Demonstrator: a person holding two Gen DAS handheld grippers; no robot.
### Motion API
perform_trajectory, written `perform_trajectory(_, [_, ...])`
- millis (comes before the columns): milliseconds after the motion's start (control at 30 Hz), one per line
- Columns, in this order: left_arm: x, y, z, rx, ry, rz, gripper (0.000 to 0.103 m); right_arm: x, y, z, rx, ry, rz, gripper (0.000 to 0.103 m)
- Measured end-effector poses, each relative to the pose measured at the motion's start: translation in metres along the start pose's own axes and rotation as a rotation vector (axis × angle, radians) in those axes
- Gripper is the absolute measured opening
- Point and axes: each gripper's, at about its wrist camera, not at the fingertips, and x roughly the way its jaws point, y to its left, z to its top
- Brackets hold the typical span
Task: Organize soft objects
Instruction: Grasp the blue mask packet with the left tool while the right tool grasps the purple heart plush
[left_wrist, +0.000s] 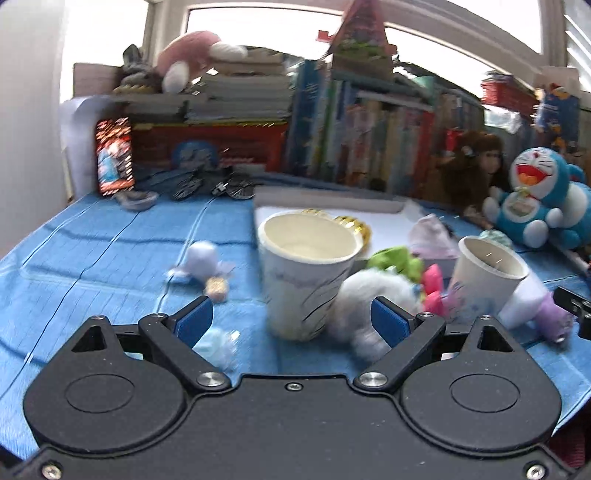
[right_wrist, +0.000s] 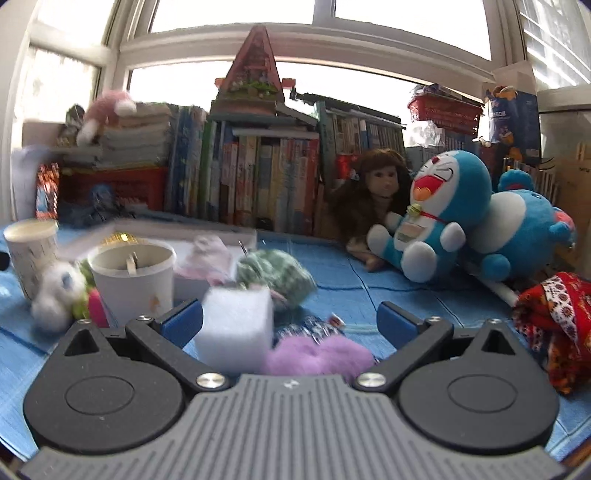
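Observation:
My left gripper is open and empty, just in front of a paper cup and a white fluffy toy that lies against the cup's right side. A small white plush lies further left on the blue cloth. My right gripper is open, with a white foam cube and a purple fluffy toy lying between its fingers, untouched. A green checked soft ball lies behind the cube. A second paper cup stands to the left.
A Doraemon plush, a blue plush and a brown-haired doll lean against a row of books. A red patterned cloth lies at the right. A white tray holds small soft items.

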Motion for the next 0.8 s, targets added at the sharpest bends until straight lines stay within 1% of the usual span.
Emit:
perform_trajectory(167, [0.003, 0.015, -0.015, -0.032, 0.018, 0.047, 0.092, 0.005, -0.005, -0.012, 0.01, 0.045, -0.023, 0.103])
perform_trajectory(367, [0.005, 0.022, -0.027, -0.03, 0.028, 0.097, 0.092, 0.013, -0.01, -0.021, 0.029, 0.079, -0.03, 0.103])
perform_trajectory(467, [0.007, 0.024, -0.03, -0.03, 0.029, 0.122, 0.092, 0.016, -0.009, -0.024, 0.025, 0.092, -0.031, 0.103])
perform_trajectory(633, [0.014, 0.031, -0.031, -0.04, 0.019, 0.195, 0.092, 0.022, -0.006, -0.026, 0.021, 0.108, -0.032, 0.103])
perform_trajectory(767, [0.026, 0.042, -0.03, -0.081, 0.037, 0.214, 0.093, 0.027, -0.005, -0.026, 0.013, 0.133, -0.029, 0.103])
perform_trajectory(800, [0.029, 0.044, -0.03, -0.096, 0.041, 0.218, 0.094, 0.028, -0.005, -0.026, 0.011, 0.138, -0.026, 0.103])
